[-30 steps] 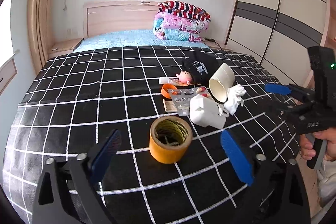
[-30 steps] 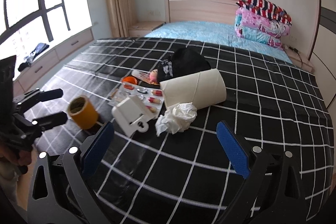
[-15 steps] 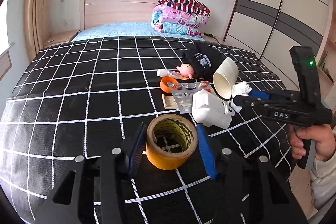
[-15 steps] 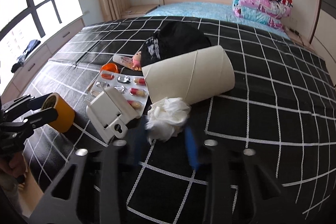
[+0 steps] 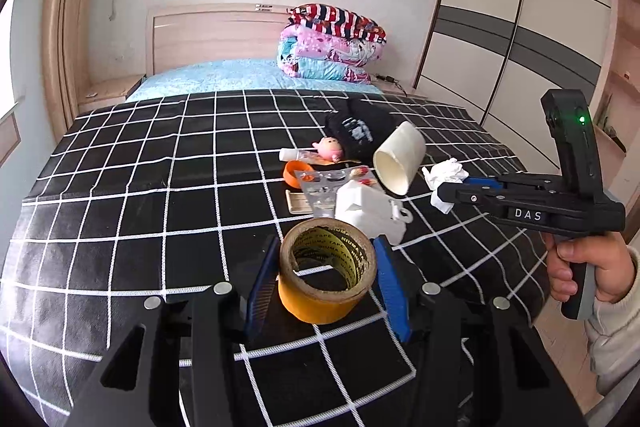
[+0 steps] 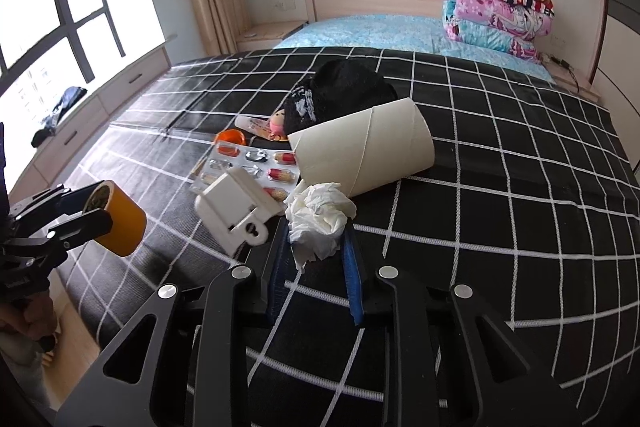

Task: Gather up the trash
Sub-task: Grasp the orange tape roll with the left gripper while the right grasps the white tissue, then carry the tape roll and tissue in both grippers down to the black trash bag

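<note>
A bedroom: a bed (image 5: 120,187) under a black checked cover fills both views, with a cluster of clutter near its middle. At the bottom centre of the left wrist view, the left tongs (image 5: 326,281) have just been closing and now stand half shut, blue pads pressed on either side of a tape roll (image 5: 326,273). At the lower centre of the right wrist view, the right tongs (image 6: 314,247) have likewise just been closing, now narrowed around a crumpled tissue (image 6: 320,215) that sits between them, just beside a white plastic box (image 6: 232,207) and a cardboard tube (image 6: 364,157). The tissue is soft and loose, so a shallow pinch could catch only a flap and let it tear or drop on lifting. The tape roll is smooth-sided; a tilt during the lift might let it slip. The box is close enough to be nudged.
</note>
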`<move>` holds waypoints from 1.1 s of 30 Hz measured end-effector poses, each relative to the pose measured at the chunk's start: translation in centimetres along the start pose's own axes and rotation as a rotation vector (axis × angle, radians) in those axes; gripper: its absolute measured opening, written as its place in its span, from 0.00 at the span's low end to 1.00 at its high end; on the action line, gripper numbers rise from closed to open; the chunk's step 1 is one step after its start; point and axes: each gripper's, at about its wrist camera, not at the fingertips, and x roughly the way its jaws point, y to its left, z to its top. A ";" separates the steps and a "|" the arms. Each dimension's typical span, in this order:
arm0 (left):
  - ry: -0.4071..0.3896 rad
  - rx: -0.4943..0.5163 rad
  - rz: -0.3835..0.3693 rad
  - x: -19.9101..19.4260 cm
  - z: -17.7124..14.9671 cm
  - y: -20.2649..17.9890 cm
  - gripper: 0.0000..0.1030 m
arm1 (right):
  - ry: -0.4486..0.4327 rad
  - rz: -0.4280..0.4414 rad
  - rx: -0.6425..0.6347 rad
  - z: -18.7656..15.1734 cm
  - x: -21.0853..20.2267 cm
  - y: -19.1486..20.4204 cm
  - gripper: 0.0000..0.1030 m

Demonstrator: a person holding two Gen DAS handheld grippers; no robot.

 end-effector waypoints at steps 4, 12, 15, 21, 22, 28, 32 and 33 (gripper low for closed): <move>-0.016 0.011 -0.008 -1.5 -0.3 -1.0 0.45 | -0.018 0.004 -0.002 -0.6 -1.4 0.5 0.25; -0.041 0.034 -0.022 -4.5 -1.3 -3.1 0.45 | -0.058 0.013 -0.021 -2.2 -5.1 2.0 0.25; -0.045 0.046 -0.033 -5.5 -1.9 -3.9 0.45 | -0.068 0.021 -0.029 -3.0 -6.3 2.5 0.25; -0.045 0.070 -0.060 -7.1 -3.1 -5.5 0.45 | -0.081 0.049 -0.041 -5.1 -8.5 3.3 0.25; -0.044 0.075 -0.067 -7.4 -3.4 -5.8 0.45 | -0.081 0.053 -0.040 -5.4 -8.7 3.3 0.25; -0.016 0.099 -0.104 -8.3 -5.3 -6.9 0.45 | -0.054 0.060 -0.050 -8.0 -9.7 4.2 0.25; 0.018 0.102 -0.128 -8.3 -6.9 -7.2 0.45 | -0.032 0.082 -0.049 -9.8 -10.2 4.5 0.25; 0.030 0.108 -0.136 -8.2 -7.4 -7.4 0.45 | -0.026 0.092 -0.052 -10.4 -10.3 4.7 0.25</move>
